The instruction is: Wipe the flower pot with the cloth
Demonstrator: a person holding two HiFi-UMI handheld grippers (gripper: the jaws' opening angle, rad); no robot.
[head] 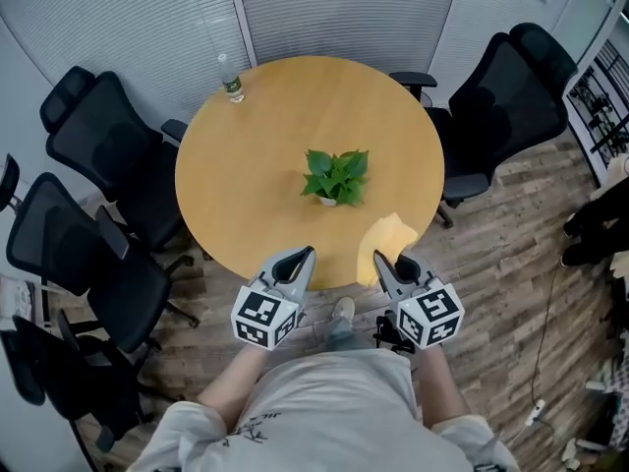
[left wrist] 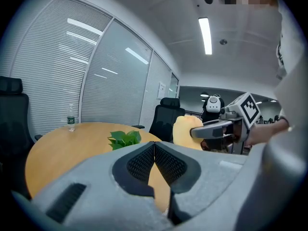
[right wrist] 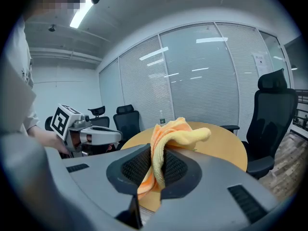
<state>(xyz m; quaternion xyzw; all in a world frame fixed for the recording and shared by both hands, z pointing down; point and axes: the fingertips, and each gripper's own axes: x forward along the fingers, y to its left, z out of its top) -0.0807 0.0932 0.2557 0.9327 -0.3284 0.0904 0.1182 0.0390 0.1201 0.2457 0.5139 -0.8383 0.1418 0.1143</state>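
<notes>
A small green plant in a white flower pot [head: 335,177] stands near the middle of the round wooden table [head: 256,205]; its leaves [left wrist: 125,139] also show in the left gripper view. My right gripper [head: 376,259] is shut on a yellow cloth [head: 387,245], which bunches above the jaws [right wrist: 175,133]. It hovers at the table's near edge, short of the pot. My left gripper [head: 307,253] is shut with nothing between its jaws, also at the near edge, left of the right one.
A clear water bottle [head: 230,80] stands at the table's far left edge. Black office chairs [head: 93,205] ring the table on the left, and others [head: 506,96] stand on the right. Blinds and glass walls lie behind. Wooden floor lies below.
</notes>
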